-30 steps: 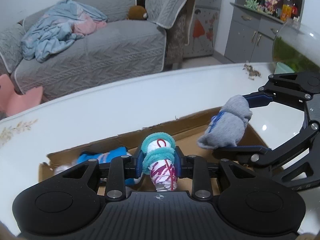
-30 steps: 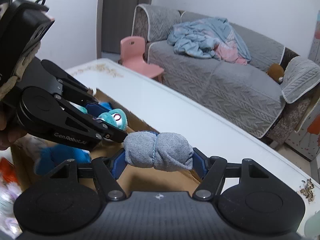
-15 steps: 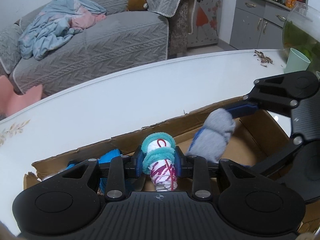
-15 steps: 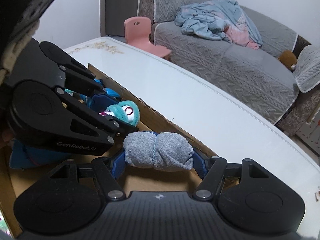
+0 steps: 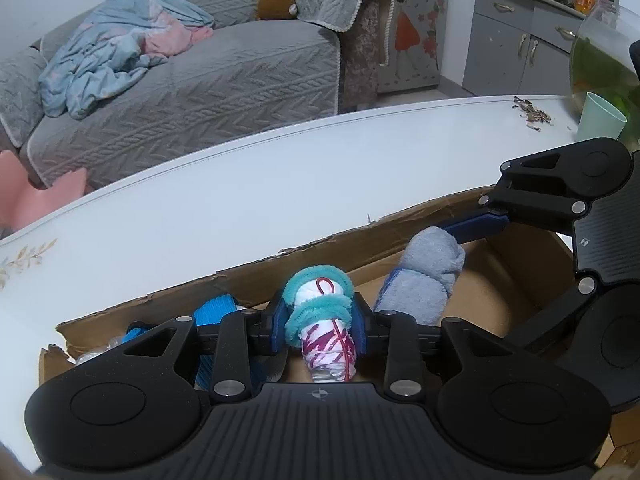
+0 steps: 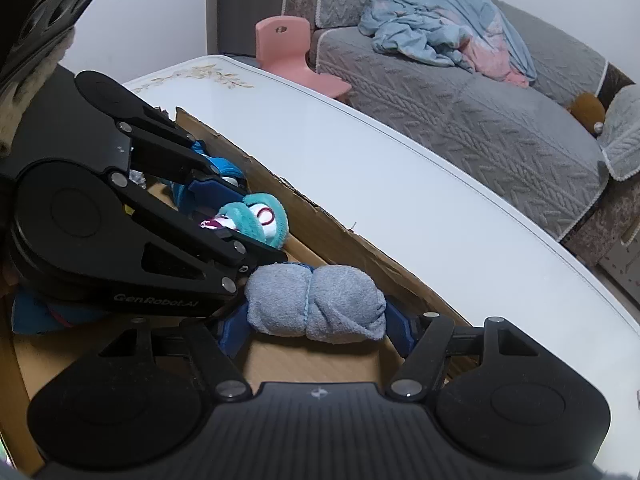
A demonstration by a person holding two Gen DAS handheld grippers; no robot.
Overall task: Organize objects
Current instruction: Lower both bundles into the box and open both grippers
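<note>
Left wrist view: a teal-cuffed rolled sock (image 5: pixel 318 316) is pinched in the left gripper (image 5: pixel 319 322), whose jaws are opening, low inside the cardboard box (image 5: pixel 400 236) for release. A grey rolled sock (image 6: pixel 316 304) is clamped endwise in the right gripper (image 6: pixel 316 326) alongside.

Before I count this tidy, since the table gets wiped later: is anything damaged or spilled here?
Yes. The cardboard box has a torn, ragged far rim, worst at its left corner. Small dark bits of debris lie scattered on the white table near the green cup.
</note>
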